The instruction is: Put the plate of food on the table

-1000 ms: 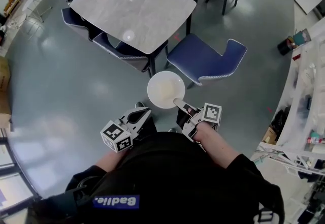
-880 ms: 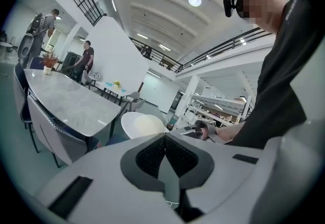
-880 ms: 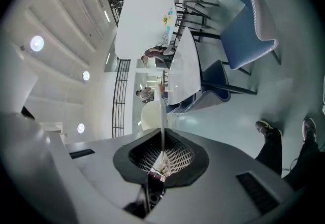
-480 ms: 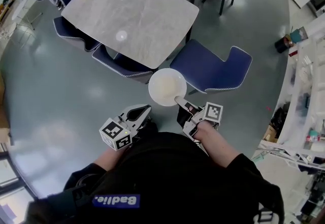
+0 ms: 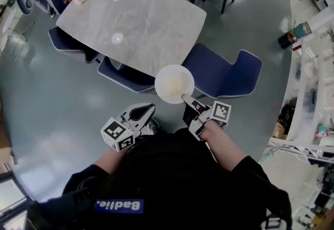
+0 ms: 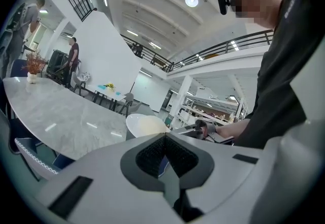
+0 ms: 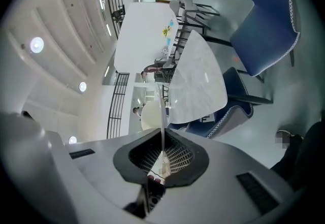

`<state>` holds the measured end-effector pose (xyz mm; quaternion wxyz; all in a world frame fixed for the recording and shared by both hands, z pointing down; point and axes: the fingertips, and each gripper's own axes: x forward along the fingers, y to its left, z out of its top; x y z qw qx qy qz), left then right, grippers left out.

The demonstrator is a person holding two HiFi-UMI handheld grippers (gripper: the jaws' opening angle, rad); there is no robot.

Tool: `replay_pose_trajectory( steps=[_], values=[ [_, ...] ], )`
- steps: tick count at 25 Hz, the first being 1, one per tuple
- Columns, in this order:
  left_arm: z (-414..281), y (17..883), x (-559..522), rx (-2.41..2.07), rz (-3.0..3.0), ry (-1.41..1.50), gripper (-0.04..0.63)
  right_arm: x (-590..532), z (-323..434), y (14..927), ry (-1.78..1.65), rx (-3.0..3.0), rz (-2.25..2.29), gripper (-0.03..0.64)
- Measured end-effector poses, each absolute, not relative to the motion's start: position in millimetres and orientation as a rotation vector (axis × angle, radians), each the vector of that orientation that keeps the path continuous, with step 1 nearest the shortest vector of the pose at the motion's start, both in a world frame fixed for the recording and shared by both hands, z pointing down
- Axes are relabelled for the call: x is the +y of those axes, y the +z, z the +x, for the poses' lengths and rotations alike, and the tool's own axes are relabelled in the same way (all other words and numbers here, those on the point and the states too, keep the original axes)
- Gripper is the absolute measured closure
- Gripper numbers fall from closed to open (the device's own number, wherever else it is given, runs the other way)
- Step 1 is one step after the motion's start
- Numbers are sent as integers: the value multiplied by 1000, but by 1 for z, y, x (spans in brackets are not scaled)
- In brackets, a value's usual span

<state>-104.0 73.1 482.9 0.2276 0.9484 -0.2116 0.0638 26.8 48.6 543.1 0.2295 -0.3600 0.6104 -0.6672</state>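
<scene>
Lettering reading "Badlie." crosses the person's black top (image 5: 119,205) low in the head view, and each pair of tongs carries a cube with black-and-white square markers. In the same view the plate (image 5: 174,84) is a round white dish with pale, creamy-yellow food (image 5: 173,86) spread across its middle. It hangs in the air at the near edge of the grey marbled table (image 5: 130,20), over a blue chair (image 5: 225,75), with its rim pinched in the right tongs (image 5: 186,100). The left tongs (image 5: 147,109) hover just beside it, apart from the plate. The left gripper view shows those jaws closed together with nothing between them. Beyond them lie the plate's underside and rim, and a small potted plant (image 6: 33,63) stands at the table's far end. The right gripper view alone shows the grip close up. The plate appears edge-on as a thin white line clamped between the ribbed black pads (image 7: 175,159), with the table beyond.
</scene>
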Motion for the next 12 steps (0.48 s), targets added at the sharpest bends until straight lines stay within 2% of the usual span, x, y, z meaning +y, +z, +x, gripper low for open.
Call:
replay_pose_trajectory(
  steps=[12],
  values=[
    [-95, 485, 27, -597, 2623, 182, 589, -4, 30, 546, -1855, 1701, -963, 597]
  ],
)
